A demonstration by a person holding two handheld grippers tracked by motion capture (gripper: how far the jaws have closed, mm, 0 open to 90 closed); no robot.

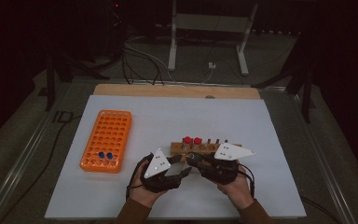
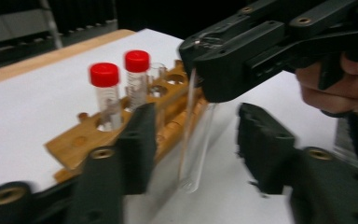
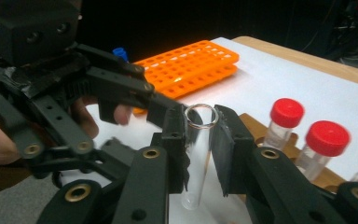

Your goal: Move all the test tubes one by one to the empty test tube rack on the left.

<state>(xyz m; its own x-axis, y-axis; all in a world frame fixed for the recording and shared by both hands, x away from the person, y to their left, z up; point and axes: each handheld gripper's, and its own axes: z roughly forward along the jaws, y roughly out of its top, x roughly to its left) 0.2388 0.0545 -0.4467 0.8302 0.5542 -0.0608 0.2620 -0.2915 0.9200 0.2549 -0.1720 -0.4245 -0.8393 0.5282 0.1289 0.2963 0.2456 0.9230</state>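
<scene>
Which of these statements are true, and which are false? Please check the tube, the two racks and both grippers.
1. The right gripper holds an uncapped glass tube near its rim. True.
2. The left gripper already clamps the tube. False: its jaws stand on either side of the tube's lower part, apart from it.
3. Two red-capped tubes stand in the wooden rack. True.
4. The orange rack holds no tubes. False: two blue-capped tubes stand near its front end.
5. The glass tube lies flat on the table. False: it hangs roughly upright.

place: lab | signs: orange tube rack (image 1: 106,140), capped tubes (image 1: 191,141)
</scene>
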